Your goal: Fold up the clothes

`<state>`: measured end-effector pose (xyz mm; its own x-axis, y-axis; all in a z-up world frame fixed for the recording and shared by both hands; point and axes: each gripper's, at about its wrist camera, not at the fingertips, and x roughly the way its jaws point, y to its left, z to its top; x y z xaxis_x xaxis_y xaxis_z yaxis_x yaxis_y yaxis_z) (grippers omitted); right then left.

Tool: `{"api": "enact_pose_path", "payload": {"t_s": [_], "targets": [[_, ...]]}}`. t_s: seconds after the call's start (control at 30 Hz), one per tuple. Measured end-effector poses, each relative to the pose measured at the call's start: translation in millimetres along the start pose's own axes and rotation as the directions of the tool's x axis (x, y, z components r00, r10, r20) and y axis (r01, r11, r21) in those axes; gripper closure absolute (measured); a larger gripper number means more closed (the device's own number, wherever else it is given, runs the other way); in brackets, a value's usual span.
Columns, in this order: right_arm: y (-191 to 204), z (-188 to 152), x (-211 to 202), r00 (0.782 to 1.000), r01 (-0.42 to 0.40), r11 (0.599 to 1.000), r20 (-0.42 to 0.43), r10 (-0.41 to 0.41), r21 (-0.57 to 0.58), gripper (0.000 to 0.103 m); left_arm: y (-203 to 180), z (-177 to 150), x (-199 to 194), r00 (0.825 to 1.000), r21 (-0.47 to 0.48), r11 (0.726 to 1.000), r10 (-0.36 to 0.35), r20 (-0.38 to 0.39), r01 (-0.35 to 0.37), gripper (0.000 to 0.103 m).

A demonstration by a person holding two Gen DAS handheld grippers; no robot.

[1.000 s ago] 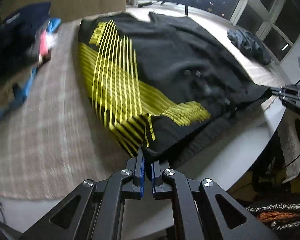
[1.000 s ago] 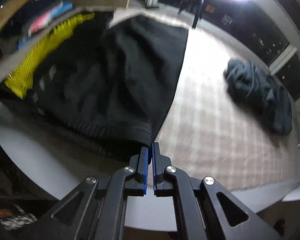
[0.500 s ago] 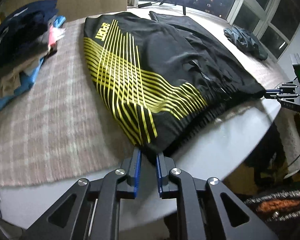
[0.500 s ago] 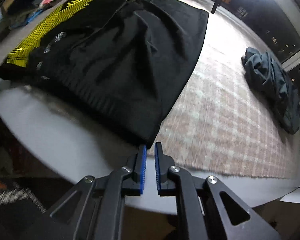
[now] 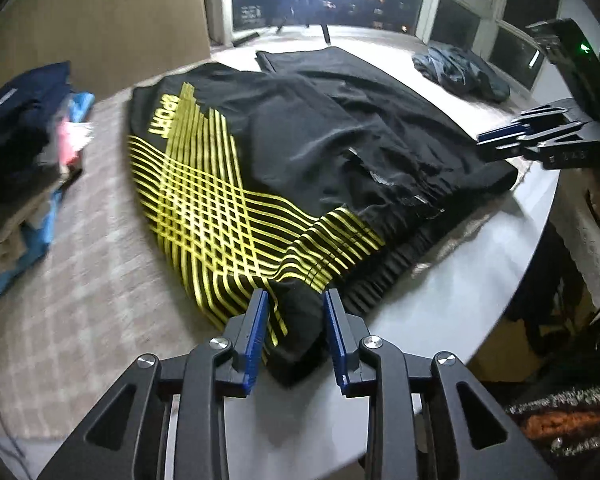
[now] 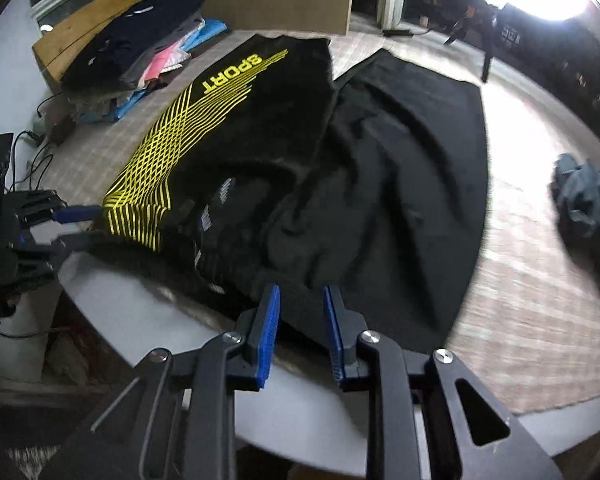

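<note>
A pair of black shorts with yellow stripes and the word SPORT [image 5: 300, 152] lies flat on the checked cloth, waistband toward me; it also shows in the right wrist view [image 6: 340, 168]. My left gripper [image 5: 295, 332] is open, its jaws on either side of the left waistband corner without clamping it. My right gripper [image 6: 299, 332] is open at the right end of the waistband, which lies between its jaws. The right gripper also shows at the right of the left wrist view [image 5: 500, 144], and the left gripper shows at the left of the right wrist view [image 6: 72, 228].
A pile of folded clothes [image 5: 24, 148] sits at the left, also in the right wrist view [image 6: 140, 52]. A crumpled dark grey garment [image 5: 460, 72] lies at the far right, also in the right wrist view [image 6: 588, 204]. The white round table's edge [image 5: 480, 280] is just under the waistband.
Both grippers were shut on the waistband corners and pulling the shorts. They have opened and let go; the shorts now lie flat on the cloth.
</note>
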<state>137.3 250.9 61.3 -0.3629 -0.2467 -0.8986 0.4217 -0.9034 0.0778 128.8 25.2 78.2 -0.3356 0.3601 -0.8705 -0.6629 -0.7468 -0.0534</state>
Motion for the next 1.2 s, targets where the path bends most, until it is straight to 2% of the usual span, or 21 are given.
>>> {"api": "enact_pose_path", "payload": {"t_s": [0.03,0.13,0.2,0.27,0.3,0.37,0.5,0.6,0.73,0.8,0.9,0.97,1.03,1.13,1.17,1.2], "targets": [[1,1,11,1.000,-0.004,1.000,-0.020,0.004,0.011,0.080,6,-2,5,1.000,-0.007,1.000,-0.002,-0.031,0.002,0.083],[7,1,27,0.998,-0.020,1.000,-0.056,0.021,0.021,0.080,26,-11,-12,0.999,-0.066,0.998,0.017,-0.028,-0.019,0.087],[7,0,22,0.998,-0.040,0.999,-0.042,0.041,0.015,0.080,32,-15,-27,1.000,-0.090,0.996,0.028,-0.013,-0.029,0.086],[0,1,8,0.999,-0.050,0.998,-0.013,0.050,0.023,0.080,32,-16,-39,0.999,-0.103,0.994,0.033,0.005,-0.032,0.080],[-6,3,0,0.999,-0.051,0.998,0.001,0.051,0.033,0.080,30,-15,-43,0.999,-0.096,0.994,0.050,0.007,-0.049,0.075],[-28,9,-17,0.998,-0.055,0.996,0.033,0.052,0.073,0.080,27,-10,-47,0.995,-0.084,0.992,0.094,0.020,-0.092,0.075],[-82,32,-44,0.996,-0.053,0.984,0.085,0.039,0.169,0.080,34,5,-64,0.995,-0.177,0.984,0.048,0.089,-0.032,0.074],[-99,72,-48,0.993,-0.056,0.987,0.114,0.040,0.149,0.080,34,13,-63,0.991,-0.234,0.969,0.098,0.090,-0.075,0.068],[-106,150,-38,0.984,-0.073,0.997,0.163,0.069,0.020,0.080,35,4,-51,0.992,-0.361,0.927,0.124,0.034,-0.104,0.067],[-104,189,-25,0.980,-0.111,0.993,0.163,0.117,-0.042,0.080,37,-2,-46,0.989,-0.441,0.887,0.149,0.002,-0.133,0.067],[-72,248,3,0.970,-0.178,0.973,0.141,0.199,-0.143,0.080,38,-6,-34,0.983,-0.514,0.839,0.180,-0.045,-0.177,0.066],[-48,282,27,0.963,-0.227,0.955,0.104,0.249,-0.192,0.080,37,-8,-27,0.973,-0.545,0.808,0.220,-0.075,-0.225,0.066],[-22,312,58,0.959,-0.263,0.941,0.053,0.280,-0.213,0.080,36,-11,-24,0.969,-0.578,0.781,0.233,-0.082,-0.236,0.066],[18,340,114,0.969,-0.245,0.938,-0.029,0.246,-0.246,0.080,37,-14,-20,0.963,-0.622,0.741,0.255,-0.089,-0.254,0.068],[31,345,132,0.973,-0.229,0.937,-0.055,0.223,-0.264,0.080,37,-14,-19,0.961,-0.633,0.730,0.261,-0.091,-0.258,0.071],[41,346,147,0.980,-0.199,0.937,-0.075,0.186,-0.286,0.084,38,-15,-18,0.963,-0.647,0.721,0.256,-0.086,-0.249,0.080]]}}
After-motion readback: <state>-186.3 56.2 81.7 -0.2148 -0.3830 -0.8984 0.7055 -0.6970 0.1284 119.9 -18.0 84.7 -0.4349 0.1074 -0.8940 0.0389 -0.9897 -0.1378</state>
